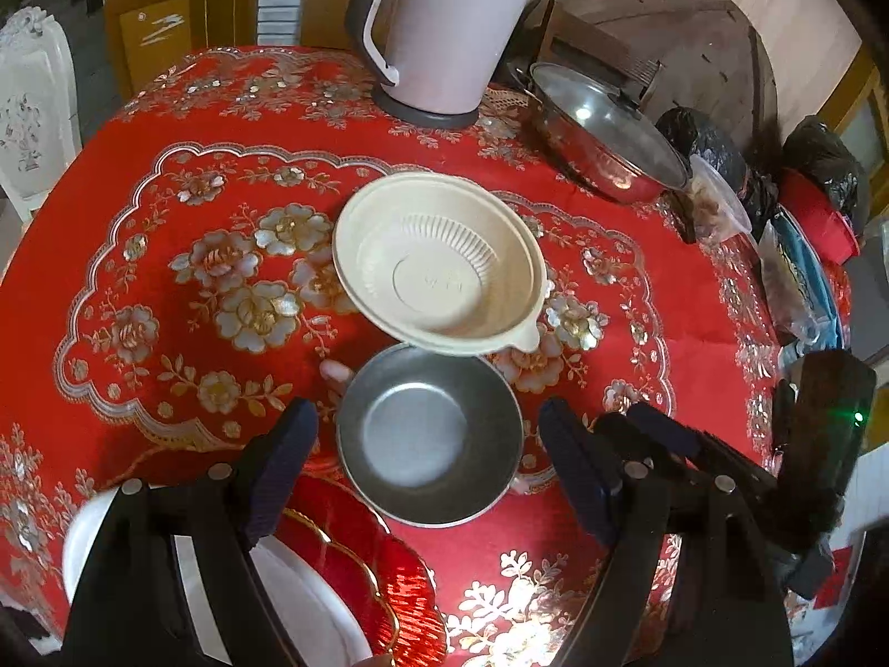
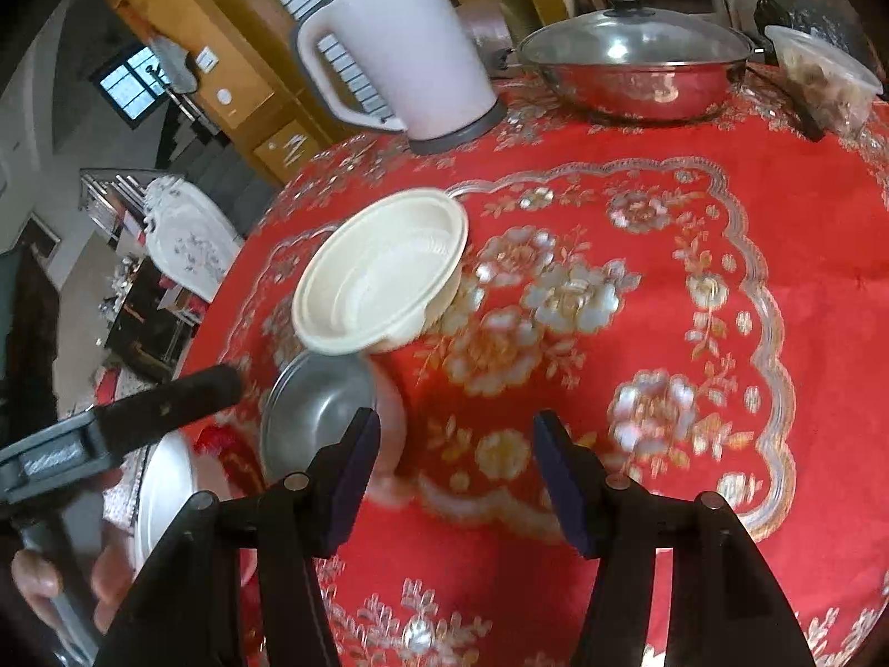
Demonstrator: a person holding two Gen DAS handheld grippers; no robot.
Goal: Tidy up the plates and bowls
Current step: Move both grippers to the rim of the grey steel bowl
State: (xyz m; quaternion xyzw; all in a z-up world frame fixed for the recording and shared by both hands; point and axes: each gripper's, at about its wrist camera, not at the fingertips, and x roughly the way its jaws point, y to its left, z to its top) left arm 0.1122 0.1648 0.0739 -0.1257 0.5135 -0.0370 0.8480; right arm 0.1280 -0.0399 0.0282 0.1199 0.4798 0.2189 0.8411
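Red cloth with silver and gold flowers covers the round counter, and cardboard boxes stand behind it. At the far edge sit a pale kettle on its dark base and a lidded steel wok; dark bags and food packets crowd the right rim.

Near the middle, a cream bowl with a ribbed inner wall sits tilted, its near rim overlapping the far rim of a steel bowl that lies just in front of it. Fingertips show at the steel bowl's left edge. A red plate with a gold scalloped edge lies near the steel bowl on the left, resting on a white plate.

In the left wrist view, the left gripper hangs over the steel bowl with its fingers spread wide, one on each side of the bowl and neither touching it. The right gripper is likewise spread apart and holds nothing, over bare cloth to the right of the steel bowl. In the right wrist view the left gripper's handle appears at the left edge, with a hand wrapped round it. That view is blurred around the bowls.
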